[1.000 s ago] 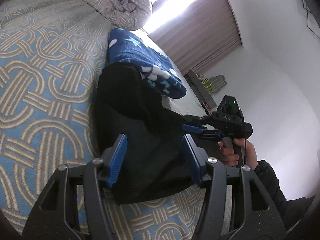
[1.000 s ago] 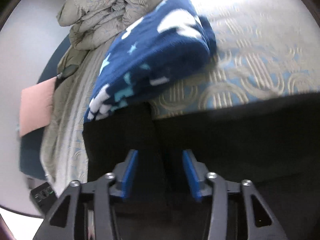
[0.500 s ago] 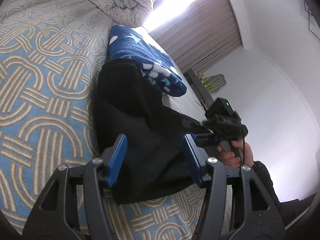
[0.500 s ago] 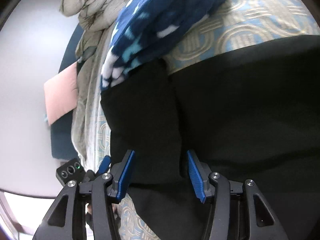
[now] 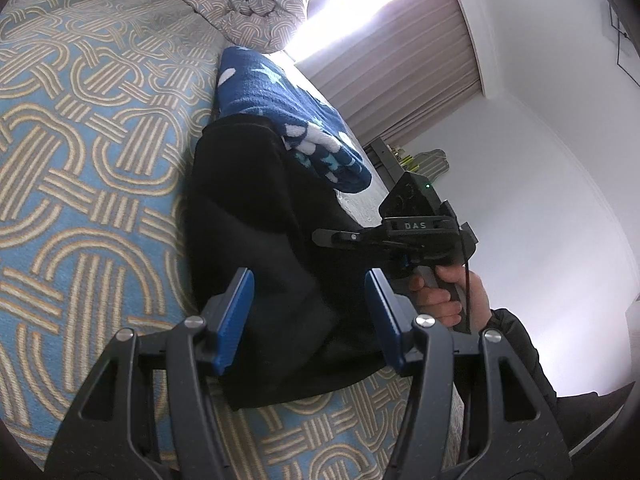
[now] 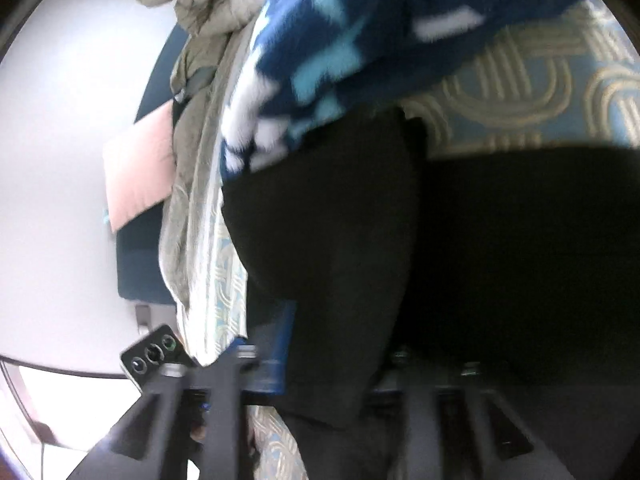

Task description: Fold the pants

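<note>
The black pants (image 5: 260,248) lie on the patterned bedspread (image 5: 80,160), their far end against a blue star blanket (image 5: 296,120). My left gripper (image 5: 310,320) is open, its blue pads (image 5: 234,320) hovering over the near end of the pants. The right gripper (image 5: 332,237) shows in the left wrist view, held by a hand at the pants' right edge with its fingers over the cloth. In the blurred right wrist view the pants (image 6: 340,240) fill the frame and a fold of black cloth covers the gap between my right gripper's (image 6: 332,360) fingers.
A bunched grey-beige duvet (image 5: 248,4) lies at the head of the bed. A curtained bright window (image 5: 384,48) and white wall stand beyond the bed's right side. A pink pillow (image 6: 136,168) and a dark headboard show in the right wrist view.
The right gripper has moved in low over the pants' edge and its view has blurred; black cloth now lies between its fingers. The left gripper has stayed open and nearly still.
</note>
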